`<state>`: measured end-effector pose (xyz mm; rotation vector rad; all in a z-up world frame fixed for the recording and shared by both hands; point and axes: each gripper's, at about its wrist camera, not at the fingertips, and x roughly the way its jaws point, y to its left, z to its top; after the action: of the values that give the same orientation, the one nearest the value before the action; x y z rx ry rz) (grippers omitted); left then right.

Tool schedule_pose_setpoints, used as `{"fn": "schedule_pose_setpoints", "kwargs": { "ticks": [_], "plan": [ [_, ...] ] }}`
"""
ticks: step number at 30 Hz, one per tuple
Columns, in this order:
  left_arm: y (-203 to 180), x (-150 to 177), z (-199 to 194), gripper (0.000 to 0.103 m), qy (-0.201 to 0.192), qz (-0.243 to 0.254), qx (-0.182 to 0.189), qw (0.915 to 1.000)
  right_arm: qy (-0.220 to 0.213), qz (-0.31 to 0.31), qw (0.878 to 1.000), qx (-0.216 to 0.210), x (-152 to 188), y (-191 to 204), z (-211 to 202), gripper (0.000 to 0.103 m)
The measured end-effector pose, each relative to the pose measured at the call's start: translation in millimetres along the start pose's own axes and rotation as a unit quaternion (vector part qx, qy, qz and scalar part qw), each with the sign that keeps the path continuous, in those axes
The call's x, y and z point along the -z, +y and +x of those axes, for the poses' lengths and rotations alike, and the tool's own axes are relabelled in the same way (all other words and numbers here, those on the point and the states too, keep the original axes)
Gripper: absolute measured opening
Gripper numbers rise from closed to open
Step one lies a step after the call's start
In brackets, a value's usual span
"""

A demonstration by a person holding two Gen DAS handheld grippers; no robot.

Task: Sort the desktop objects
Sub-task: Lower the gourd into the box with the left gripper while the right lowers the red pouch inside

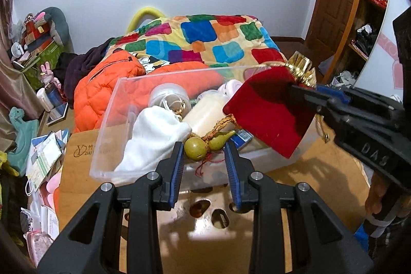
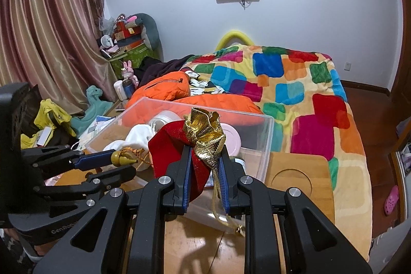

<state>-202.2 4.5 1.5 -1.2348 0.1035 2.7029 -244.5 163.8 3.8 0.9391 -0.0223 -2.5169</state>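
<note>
My left gripper (image 1: 204,149) is shut on a green gourd charm (image 1: 205,144) with an orange braided cord, holding it at the near wall of a clear plastic bin (image 1: 108,130). My right gripper (image 2: 205,158) is shut on the gold neck of a red velvet pouch (image 2: 169,143) and holds it above the bin's near right part. The pouch (image 1: 269,114) hangs over the bin in the left wrist view. The left gripper (image 2: 113,163) with the gourd (image 2: 120,158) shows at the left of the right wrist view. The bin (image 2: 267,143) holds a white cloth (image 1: 154,138), a cream bottle (image 1: 208,109) and a round clear container (image 1: 167,94).
The bin stands on a wooden desk (image 1: 308,179) with cut-out hollows. A wooden tray (image 2: 300,179) lies right of the bin. Behind is a bed with a colourful blanket (image 2: 295,84) and an orange jacket (image 1: 102,89). Papers and toys (image 1: 43,153) clutter the left.
</note>
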Motion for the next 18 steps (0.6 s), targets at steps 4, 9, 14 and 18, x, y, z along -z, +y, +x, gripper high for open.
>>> {"fn": "schedule_pose_setpoints", "kwargs": {
  "ticks": [4,9,14,18],
  "plan": [
    [3.9,-5.7,2.0,0.032,-0.003,0.002,-0.004,1.0000,0.004,-0.006,1.000,0.004,-1.8,3.3,6.8,0.017],
    [7.6,-10.4,7.1,0.032,0.000,0.003,-0.006,1.0000,0.012,-0.011,1.000,0.006,-4.4,2.6,15.7,0.017],
    [10.1,-14.1,13.5,0.032,0.005,0.004,-0.007,1.0000,0.021,-0.012,1.000,0.011,-5.1,0.5,26.2,0.017],
    [12.3,-16.6,18.3,0.032,0.008,0.001,-0.007,0.9999,0.028,-0.014,0.999,0.015,-4.5,0.1,32.9,0.017]
  ]
}}
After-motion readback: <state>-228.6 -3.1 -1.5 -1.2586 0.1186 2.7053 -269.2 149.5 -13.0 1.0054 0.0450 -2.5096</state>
